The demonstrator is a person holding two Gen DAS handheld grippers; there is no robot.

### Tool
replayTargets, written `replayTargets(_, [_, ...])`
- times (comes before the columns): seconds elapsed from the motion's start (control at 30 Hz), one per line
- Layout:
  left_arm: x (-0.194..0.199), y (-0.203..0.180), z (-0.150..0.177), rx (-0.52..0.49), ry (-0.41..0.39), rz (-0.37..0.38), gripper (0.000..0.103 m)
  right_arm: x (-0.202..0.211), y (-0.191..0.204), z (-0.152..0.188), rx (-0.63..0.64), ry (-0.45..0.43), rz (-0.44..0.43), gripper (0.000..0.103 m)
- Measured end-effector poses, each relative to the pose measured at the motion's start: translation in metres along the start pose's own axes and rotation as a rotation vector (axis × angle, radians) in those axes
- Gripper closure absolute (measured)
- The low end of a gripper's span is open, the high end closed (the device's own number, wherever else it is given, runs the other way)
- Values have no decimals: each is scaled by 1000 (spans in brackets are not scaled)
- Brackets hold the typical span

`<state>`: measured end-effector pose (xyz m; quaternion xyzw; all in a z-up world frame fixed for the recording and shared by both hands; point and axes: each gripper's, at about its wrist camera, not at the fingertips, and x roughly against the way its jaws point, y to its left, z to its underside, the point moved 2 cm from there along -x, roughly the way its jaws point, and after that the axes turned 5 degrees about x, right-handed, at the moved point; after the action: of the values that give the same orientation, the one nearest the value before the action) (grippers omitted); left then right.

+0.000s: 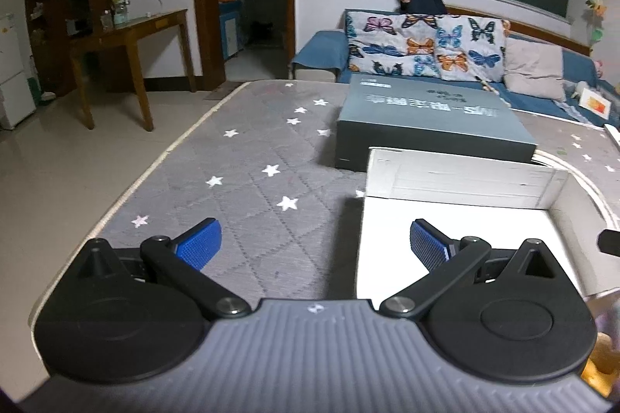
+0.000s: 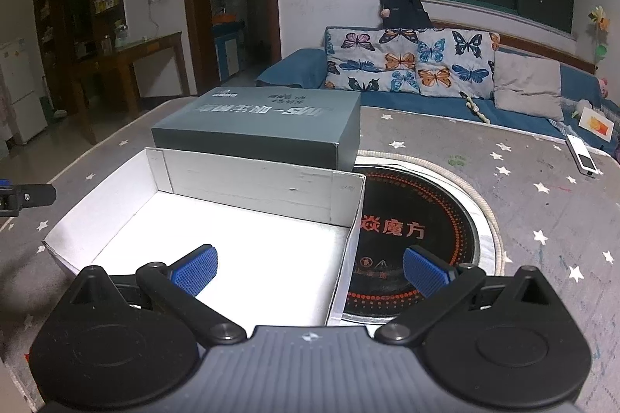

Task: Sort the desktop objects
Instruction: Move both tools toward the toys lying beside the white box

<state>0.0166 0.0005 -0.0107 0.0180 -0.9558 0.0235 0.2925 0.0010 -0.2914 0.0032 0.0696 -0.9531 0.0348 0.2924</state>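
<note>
The left tongs (image 1: 314,245) are spread wide and hold nothing. They hang over the left edge of one white box (image 1: 465,180); one blue pad is over the grey star cloth on the table (image 1: 248,157), the other over the box's bright floor. The right tongs (image 2: 310,271) are spread wide too and hold nothing. They hang over the right wall of the same white box (image 2: 248,188), with one pad over the box and one over a round black cooker plate (image 2: 418,215) set in the table.

Only the right view shows the black plate with its red ring and writing, and one white remote (image 2: 583,155) lying far to the right on the cloth. Only the left view shows the long bare stretch of star cloth and the floor beside it.

Both views show one dark grey box (image 1: 430,120) just behind the white box, touching it or nearly so. The white box looks empty inside. A sofa (image 2: 426,64) with butterfly cushions stands behind the table.
</note>
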Motion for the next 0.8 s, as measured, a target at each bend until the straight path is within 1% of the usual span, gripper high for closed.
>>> replayTargets(0.13, [6,0,-10,3,17,3,0,0,-5,-2,-12,33,-23,0])
replayTargets(0.17, [10,-2,-15,-4,21,6,0,1,-6,0,-9,27,-24,0])
replayTargets(0.2, [15,-7,-17,-19,19,13,0,2,-5,2,-7,23,-23,0])
replayTargets(0.27, [30,-5,-24,-11,1,36,0,4,-6,2,-4,24,-18,0])
replayTargets(0.33, [38,-5,-25,-16,-2,51,0,6,-6,2,0,21,-14,0])
replayTargets(0.43, [34,-4,-27,-11,22,76,0,9,-6,3,4,21,-18,0])
replayTargets(0.63, [41,-10,-22,-30,35,85,0,14,-5,8,20,31,-17,0])
replayTargets(0.8, [50,-15,-23,-42,32,136,0,20,-3,12,42,44,-28,0])
